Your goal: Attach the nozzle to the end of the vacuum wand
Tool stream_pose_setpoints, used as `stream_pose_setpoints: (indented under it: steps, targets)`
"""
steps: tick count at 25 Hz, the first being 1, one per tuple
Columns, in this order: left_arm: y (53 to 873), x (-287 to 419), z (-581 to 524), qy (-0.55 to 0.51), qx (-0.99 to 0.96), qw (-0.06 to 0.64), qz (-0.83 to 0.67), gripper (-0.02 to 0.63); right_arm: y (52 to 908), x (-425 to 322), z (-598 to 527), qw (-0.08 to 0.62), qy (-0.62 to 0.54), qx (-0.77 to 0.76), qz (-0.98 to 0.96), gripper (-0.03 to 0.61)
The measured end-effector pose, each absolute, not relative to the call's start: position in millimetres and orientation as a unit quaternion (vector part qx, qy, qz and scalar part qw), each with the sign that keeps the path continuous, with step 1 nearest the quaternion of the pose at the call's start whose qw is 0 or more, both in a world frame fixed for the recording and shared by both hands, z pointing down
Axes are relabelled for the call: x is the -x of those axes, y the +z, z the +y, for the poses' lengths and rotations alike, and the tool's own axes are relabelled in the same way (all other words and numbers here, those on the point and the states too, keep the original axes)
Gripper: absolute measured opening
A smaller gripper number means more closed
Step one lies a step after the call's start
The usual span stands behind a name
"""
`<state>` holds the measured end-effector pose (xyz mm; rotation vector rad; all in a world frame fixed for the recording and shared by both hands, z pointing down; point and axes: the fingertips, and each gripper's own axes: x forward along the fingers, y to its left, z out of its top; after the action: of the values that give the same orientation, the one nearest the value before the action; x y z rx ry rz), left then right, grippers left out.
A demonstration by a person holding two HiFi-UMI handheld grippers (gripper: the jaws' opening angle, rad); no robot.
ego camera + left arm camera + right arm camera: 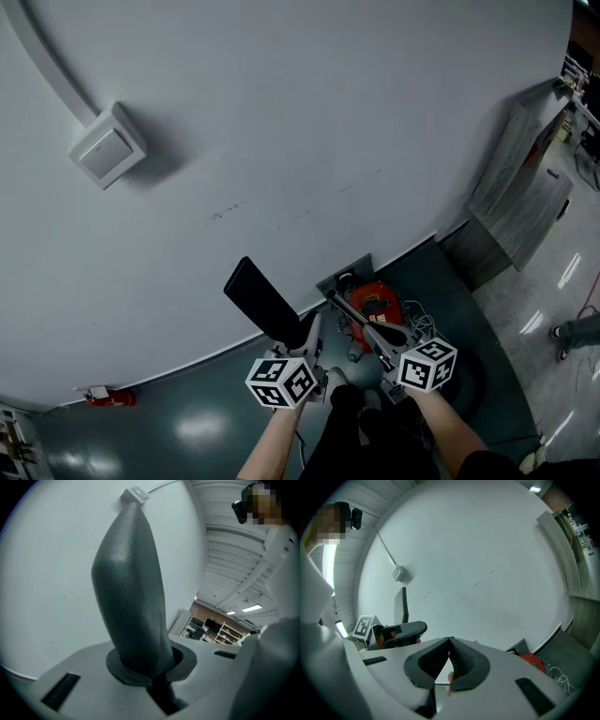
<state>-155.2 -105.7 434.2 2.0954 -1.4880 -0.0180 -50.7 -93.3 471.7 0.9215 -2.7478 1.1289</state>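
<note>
- The nozzle [264, 300] is black, matte, long and flat, tapering toward its tip.
- Its base sits clamped in the left gripper [307, 336], with the tip slanting up and leftward.

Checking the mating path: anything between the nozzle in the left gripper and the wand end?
Nothing visible. The nozzle, clamped in the left gripper, sticks up just left of the wand in the head view. Only the wall behind shows in the gap between them.
</note>
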Motion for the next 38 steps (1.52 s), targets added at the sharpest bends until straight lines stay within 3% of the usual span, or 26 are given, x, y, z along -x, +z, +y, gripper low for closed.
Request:
stream_pose_setpoints:
  steps: [24,38]
  targets:
    - [470,186,-163,-0.022,-0.778,0.299,-0.552,0.034,530,74,-133,0.117,0.294,-0.307,-0.898,0.025]
    - [506,195,-186,-0.039,-0.761,0.28,-0.583,0.034,613,109,-150,0.238,0.157,-0.25,-0.925,0.158]
